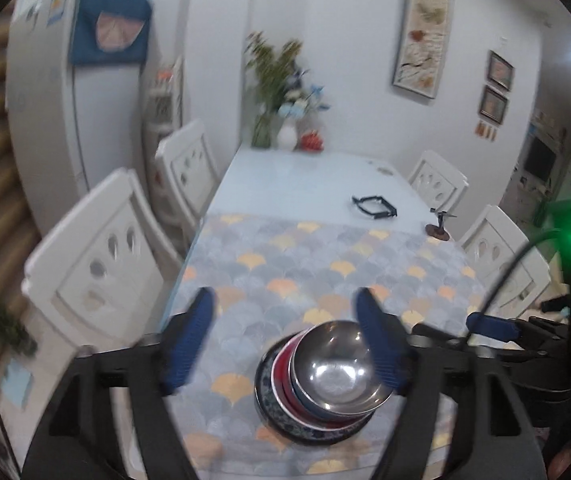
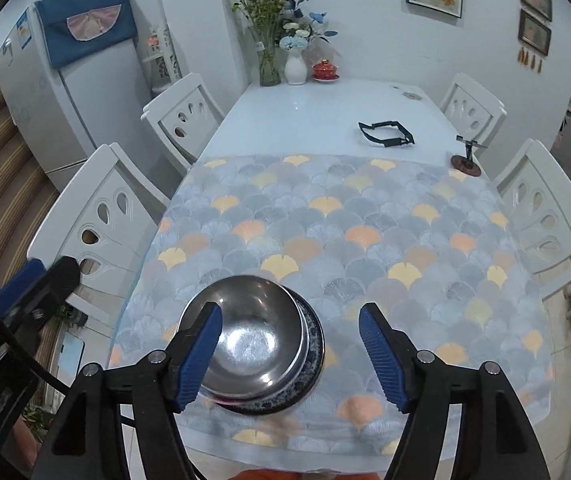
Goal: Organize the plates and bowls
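While both pairs of tongs were held above the near end of the surface, neither was seen to grasp anything. The left tongs were spread wide, released, with the stack of dishes lying below and partly between the blue pads; whether the right-hand pad brushed the bowl's rim could not be told. The right tongs were likewise opened wide and empty, the left pad being seen in front of the bowl's edge. A steel bowl was nested on top of a red dish, and both were set on a blue-patterned plate. The stack was placed on the fan-patterned cloth near the front edge. A black strap was left well apart, farther back.
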The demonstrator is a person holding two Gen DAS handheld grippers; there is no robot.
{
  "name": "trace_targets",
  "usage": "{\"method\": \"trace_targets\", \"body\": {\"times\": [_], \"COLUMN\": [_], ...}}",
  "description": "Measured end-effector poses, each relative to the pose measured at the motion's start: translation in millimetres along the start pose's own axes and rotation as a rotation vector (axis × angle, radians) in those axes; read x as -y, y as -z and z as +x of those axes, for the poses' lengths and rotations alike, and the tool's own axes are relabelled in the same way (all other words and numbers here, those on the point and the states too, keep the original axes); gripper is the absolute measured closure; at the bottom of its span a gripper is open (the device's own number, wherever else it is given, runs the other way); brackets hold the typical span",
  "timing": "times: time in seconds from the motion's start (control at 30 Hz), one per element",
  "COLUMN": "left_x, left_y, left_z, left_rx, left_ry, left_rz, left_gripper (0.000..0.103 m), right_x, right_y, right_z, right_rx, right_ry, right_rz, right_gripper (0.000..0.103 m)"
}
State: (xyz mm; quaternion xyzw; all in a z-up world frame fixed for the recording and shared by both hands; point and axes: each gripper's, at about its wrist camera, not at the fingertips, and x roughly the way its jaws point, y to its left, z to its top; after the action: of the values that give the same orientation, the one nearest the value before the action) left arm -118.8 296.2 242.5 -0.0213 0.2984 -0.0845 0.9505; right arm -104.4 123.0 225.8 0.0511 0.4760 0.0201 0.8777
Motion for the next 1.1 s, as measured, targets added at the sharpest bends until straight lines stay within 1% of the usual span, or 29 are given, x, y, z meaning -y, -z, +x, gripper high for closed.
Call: {"method": "trace_targets", "body": {"times": [0.03, 0.07, 0.1, 0.13, 0.17, 0.27, 0.33, 0.4, 0.73, 0.83, 0.9, 0.97, 1.1], "left_x": [6, 10, 13, 13, 12, 1, -3, -4, -5, -6, -6, -5, -3], "left_y": [0, 2, 3, 4, 5, 12, 17, 22, 31, 32, 33, 34, 35], "left_z": [-1, -2, -1, 1, 3, 10, 11, 14, 30, 34, 38, 40, 41], "left_rx": [0.012, 0.024, 0.026, 0.017, -0.002, -0.055, -0.08, -0.11, -0.227, -0.258, -0.277, -0.285, -0.273], "left_ry": [-0.014, -0.035, -0.063, -0.075, -0.074, -0.042, -0.029, -0.032, -0.026, -0.039, -0.061, -0.081, -0.111], "left_rz": [0.032, 0.051, 0.062, 0.062, 0.047, -0.048, -0.08, -0.093, -0.105, -0.101, -0.088, -0.071, -0.038], "left_gripper": [0.007, 0.006, 0.006, 0.006, 0.006, 0.006, 0.006, 0.006, 0.006, 0.006, 0.006, 0.006, 0.006], "right_x": [-1, -3, -3, -3, -3, -1, -1, -1, -9, -10, -10, -11, -12], "right_y": [3, 7, 9, 12, 16, 21, 23, 25, 33, 33, 33, 33, 33], "right_z": [1, 4, 6, 7, 8, 8, 9, 12, 22, 25, 27, 29, 34], "right_rx": [-0.012, -0.037, -0.052, -0.062, -0.074, -0.081, -0.087, -0.105, -0.151, -0.16, -0.167, -0.173, -0.184], "right_ry": [0.002, 0.005, 0.01, 0.017, 0.024, 0.041, 0.054, 0.048, 0.038, 0.04, 0.04, 0.037, 0.034], "right_rz": [0.0, -0.006, -0.008, -0.01, -0.014, -0.028, -0.036, -0.033, -0.064, -0.066, -0.068, -0.066, -0.068], "right_gripper": [0.034, 0.034, 0.034, 0.034, 0.034, 0.034, 0.034, 0.034, 0.034, 0.034, 0.034, 0.034, 0.034]}}
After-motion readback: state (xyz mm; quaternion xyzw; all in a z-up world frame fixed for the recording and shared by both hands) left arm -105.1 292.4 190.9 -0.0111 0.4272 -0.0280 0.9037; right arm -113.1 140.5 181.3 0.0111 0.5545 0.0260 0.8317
